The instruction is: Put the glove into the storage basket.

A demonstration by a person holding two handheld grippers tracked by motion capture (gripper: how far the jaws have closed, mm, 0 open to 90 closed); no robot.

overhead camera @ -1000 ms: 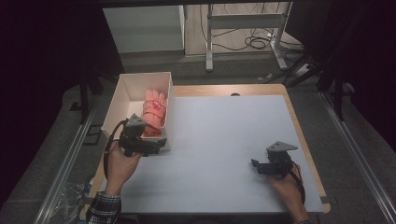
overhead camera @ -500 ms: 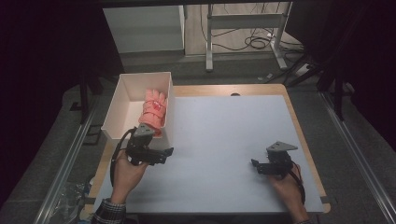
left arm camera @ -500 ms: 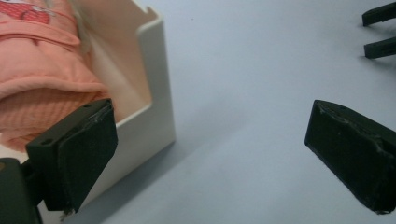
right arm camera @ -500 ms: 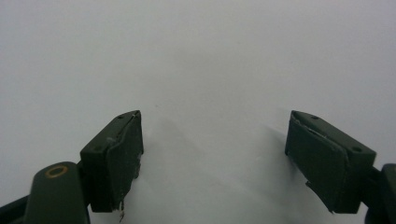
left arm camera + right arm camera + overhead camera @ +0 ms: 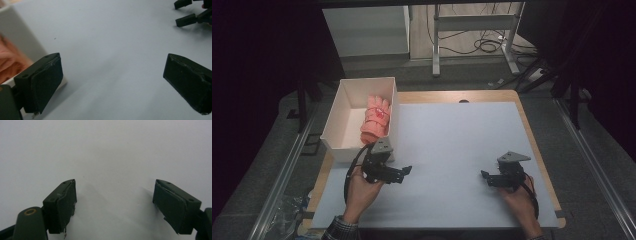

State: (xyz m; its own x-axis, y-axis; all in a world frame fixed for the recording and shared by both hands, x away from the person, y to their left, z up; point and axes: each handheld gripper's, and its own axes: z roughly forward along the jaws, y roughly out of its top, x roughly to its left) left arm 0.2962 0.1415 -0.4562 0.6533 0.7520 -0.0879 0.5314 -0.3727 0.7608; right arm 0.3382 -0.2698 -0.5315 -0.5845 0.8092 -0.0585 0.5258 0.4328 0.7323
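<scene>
The pink glove (image 5: 376, 120) lay in the white box (image 5: 343, 105). The left hand-held gripper (image 5: 404, 171) sat wide open and empty just beside the box. The right hand-held gripper (image 5: 485, 176), far from the box, was open too.

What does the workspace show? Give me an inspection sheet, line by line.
Surface: pale blue-grey mat on a wooden table; bare.
Job's things: pink fabric glove lying inside the open white rectangular box at the table's left edge.
Clutter: nothing seen.
Grippers: left gripper open, empty, just in front of the box; right gripper open, empty, over the mat.
Cables: black cable loops from the left gripper; floor cables beyond the table.
Surroundings: dark room, metal frame legs.
</scene>
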